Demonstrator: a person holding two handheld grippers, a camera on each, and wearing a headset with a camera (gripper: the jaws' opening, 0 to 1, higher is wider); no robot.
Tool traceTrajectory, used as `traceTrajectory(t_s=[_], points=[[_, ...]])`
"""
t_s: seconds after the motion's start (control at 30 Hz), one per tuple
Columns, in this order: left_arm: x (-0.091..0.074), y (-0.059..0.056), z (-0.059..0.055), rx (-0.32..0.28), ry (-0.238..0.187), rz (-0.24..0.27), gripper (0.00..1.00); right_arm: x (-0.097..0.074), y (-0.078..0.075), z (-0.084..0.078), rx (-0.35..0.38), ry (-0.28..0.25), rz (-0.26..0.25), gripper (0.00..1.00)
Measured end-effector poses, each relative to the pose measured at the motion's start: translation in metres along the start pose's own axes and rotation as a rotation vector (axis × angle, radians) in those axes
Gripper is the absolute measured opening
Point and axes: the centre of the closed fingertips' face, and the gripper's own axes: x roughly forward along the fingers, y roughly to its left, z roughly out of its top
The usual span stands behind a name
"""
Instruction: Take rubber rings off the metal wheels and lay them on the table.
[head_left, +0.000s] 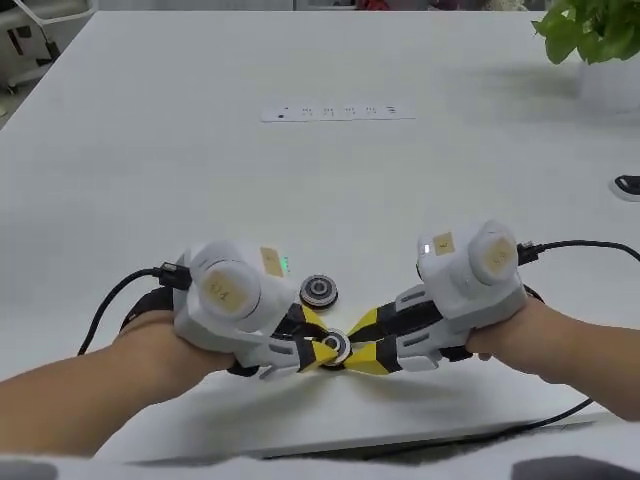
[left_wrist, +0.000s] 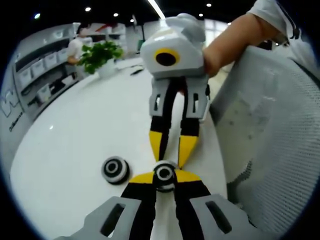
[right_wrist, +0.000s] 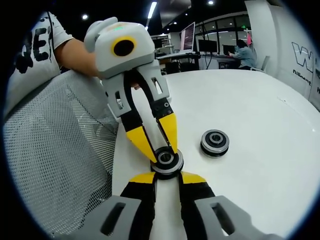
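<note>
White table (head_left: 180, 150) carries the work near its 6 o'clock edge. Left gripper (left_wrist: 166, 178) clamps a wheel (head_left: 333, 347) there. Right gripper (right_wrist: 168, 178) meets it from 3 o'clock, tips on the rim; whether it bites, I cannot tell. Spare wheel (head_left: 318, 291) lies near, at 11 o'clock. Best to keep the hub steady, hook the ring (right_wrist: 179, 162) at one spot and roll it off sideways, not tug straight.

The yellow tips of the left tongs (head_left: 318, 350) and the right tongs (head_left: 356, 352) cover much of the small round metal wheel with a black rim (head_left: 333, 346) between them, so the right pair's hold on it cannot be told. Far up the white table (head_left: 150, 180), the print on a thin white strip (head_left: 337, 112) is too small to read; a green leafy plant (head_left: 590, 25) and a black object (head_left: 628, 186) are cut off by the head view's edges.
</note>
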Motion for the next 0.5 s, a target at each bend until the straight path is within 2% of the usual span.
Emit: traceTrajectory(t_s=[0.03,0.07,0.1,0.17,0.27,0.5], points=[[0.0,0.0,0.0,0.0,0.0,0.001,0.14,0.0,0.0,0.0,-0.003,0.002,-0.001,0.14],[-0.003,-0.005,0.001,0.002,0.001,0.002,0.14,0.0,0.0,0.0,-0.006,0.004,-0.001,0.14],[-0.009,-0.016,0.005,0.004,0.002,0.003,0.14,0.0,0.0,0.0,-0.007,0.004,-0.002,0.13],[-0.01,-0.016,0.002,0.004,0.001,0.003,0.14,0.0,-0.001,-0.001,-0.007,0.005,-0.002,0.13],[-0.012,-0.022,0.007,0.003,0.0,0.003,0.14,-0.002,-0.003,-0.003,-0.01,0.018,-0.008,0.05],[-0.011,-0.022,0.007,0.005,0.001,0.003,0.14,-0.002,-0.005,-0.003,0.0,0.029,-0.015,0.03]])
